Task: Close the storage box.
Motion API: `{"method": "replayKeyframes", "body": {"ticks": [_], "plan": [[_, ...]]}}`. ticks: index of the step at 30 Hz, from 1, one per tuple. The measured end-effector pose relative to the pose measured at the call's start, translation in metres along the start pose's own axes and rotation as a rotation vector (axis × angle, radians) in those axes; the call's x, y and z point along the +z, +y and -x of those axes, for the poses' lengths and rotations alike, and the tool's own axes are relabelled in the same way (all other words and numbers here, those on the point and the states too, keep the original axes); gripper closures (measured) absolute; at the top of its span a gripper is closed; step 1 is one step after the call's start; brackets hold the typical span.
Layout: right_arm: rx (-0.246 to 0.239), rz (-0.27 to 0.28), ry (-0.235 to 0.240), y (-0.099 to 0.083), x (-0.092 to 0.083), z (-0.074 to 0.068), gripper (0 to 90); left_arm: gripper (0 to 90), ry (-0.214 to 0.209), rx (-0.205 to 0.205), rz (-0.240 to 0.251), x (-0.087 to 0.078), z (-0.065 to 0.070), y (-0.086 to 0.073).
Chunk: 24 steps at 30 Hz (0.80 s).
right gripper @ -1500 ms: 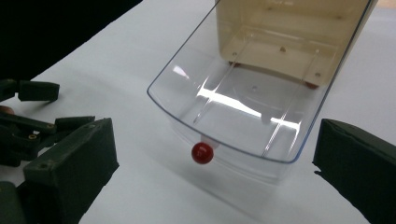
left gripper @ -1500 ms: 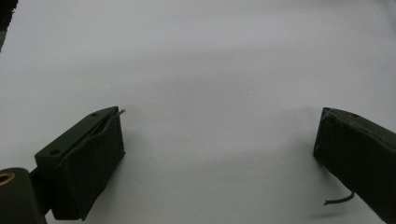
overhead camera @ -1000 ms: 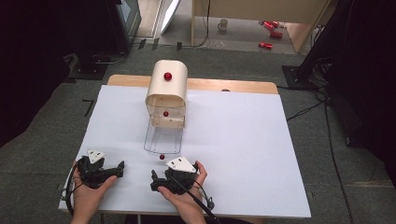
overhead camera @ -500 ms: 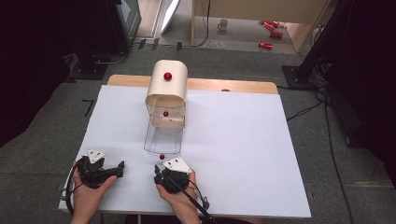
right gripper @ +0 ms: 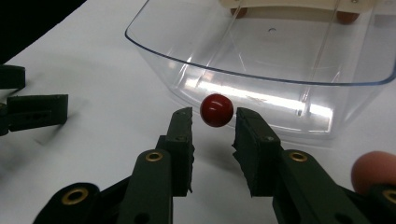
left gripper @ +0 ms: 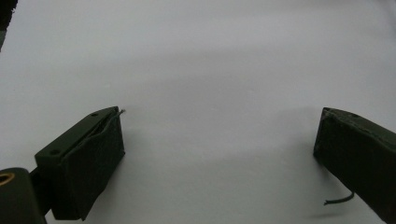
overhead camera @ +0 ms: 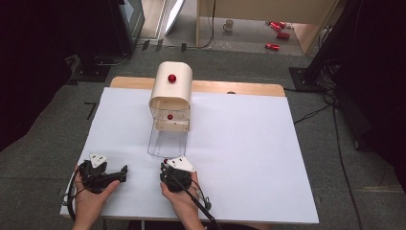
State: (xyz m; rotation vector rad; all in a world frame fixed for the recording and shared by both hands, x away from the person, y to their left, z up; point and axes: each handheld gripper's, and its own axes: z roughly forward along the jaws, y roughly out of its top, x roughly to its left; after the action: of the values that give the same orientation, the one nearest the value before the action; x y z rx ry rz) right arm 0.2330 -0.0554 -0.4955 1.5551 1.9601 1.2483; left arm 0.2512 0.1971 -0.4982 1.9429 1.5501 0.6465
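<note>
Closing fast w/ jaws narrowed from wide, right gripper (right gripper: 212,122) has red knob (right gripper: 216,110) of clear drawer (right gripper: 261,51) at its tips but not yet pinched, so pull/push isn't ready; left gripper (left gripper: 219,140) idle, jaws apart on white tabletop (left gripper: 196,56).

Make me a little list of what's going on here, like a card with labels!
Table: white sheet on top
Box: cream box with a red knob on it
Drawer: clear drawer pulled out toward the person
Knob: red knob on the drawer front
Right gripper: right gripper at the knob, jaws just been closing, one each side of it, small gaps showing, not pressing yet
Left gripper: left gripper wide open over the sheet, nothing between its jaws
Likely next: probably grip the knob to move the drawer
</note>
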Motion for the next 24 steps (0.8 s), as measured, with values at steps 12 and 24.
{"method": "replayKeyframes", "body": {"ticks": [12, 24], "plan": [[0.011, 0.011, -0.004, 0.003, 0.0, 0.002, 75.1, 1.6, 0.0, 0.0, 0.0, 0.0, 0.0, 0.0], [-0.006, 0.038, -0.019, 0.026, -0.003, 0.009, 75.0, 1.6, 0.0, 0.0, 0.0, 0.0, 0.0, 0.0]]}}
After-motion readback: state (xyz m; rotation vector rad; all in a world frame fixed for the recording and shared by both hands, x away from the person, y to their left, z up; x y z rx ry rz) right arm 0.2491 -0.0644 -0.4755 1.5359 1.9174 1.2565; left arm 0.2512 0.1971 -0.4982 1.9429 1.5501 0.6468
